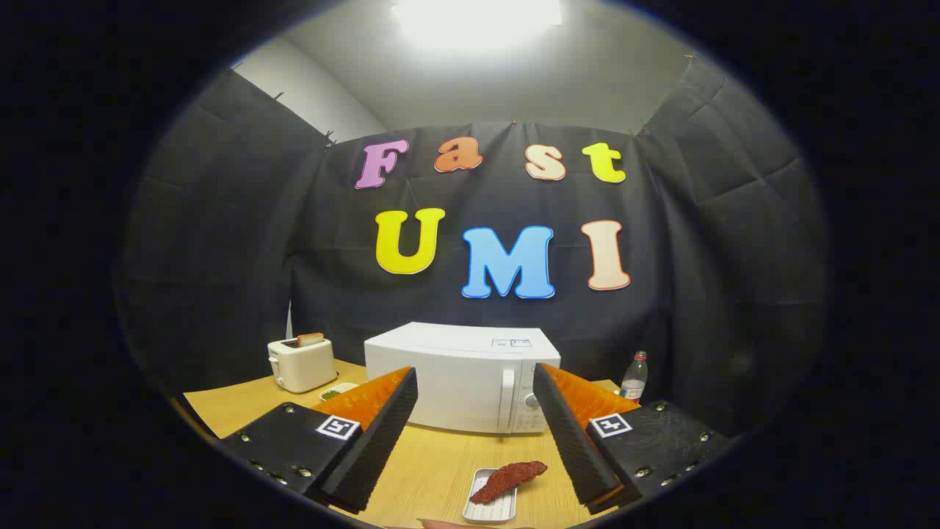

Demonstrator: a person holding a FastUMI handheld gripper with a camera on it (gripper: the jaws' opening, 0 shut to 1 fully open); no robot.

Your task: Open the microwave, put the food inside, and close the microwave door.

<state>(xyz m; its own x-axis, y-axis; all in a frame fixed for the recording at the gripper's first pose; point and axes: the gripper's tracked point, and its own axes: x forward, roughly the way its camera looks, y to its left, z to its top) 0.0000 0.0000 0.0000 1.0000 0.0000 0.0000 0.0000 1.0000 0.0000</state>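
From my seat at the remote station, I saw the gripper [476, 430] held above the wooden table [433, 463] with its jaws wide apart and nothing between the pads. The two fingers [374, 441] pointed toward the microwave [459, 378], which stood on the table beyond them, white, with its door shut and its handle and control panel on the right side of the front.

The food [508, 480], a reddish-brown strip, lay across a small white tray [490, 508] on the table, between the fingers and nearer to me than the microwave. One end of the strip stuck out past the tray's right rim. Neither finger touched the food or the tray; I could see bare tabletop between them and the microwave.

Off to the left of the microwave I noted a white toaster [299, 365] with a slice of bread [310, 339] standing up in its slot. A small dish [338, 391] with something green sat just beside the toaster, partly hidden by the left finger. To the right of the microwave, behind the right finger, stood a clear bottle [634, 376] with a red cap, upright near the table's far edge.
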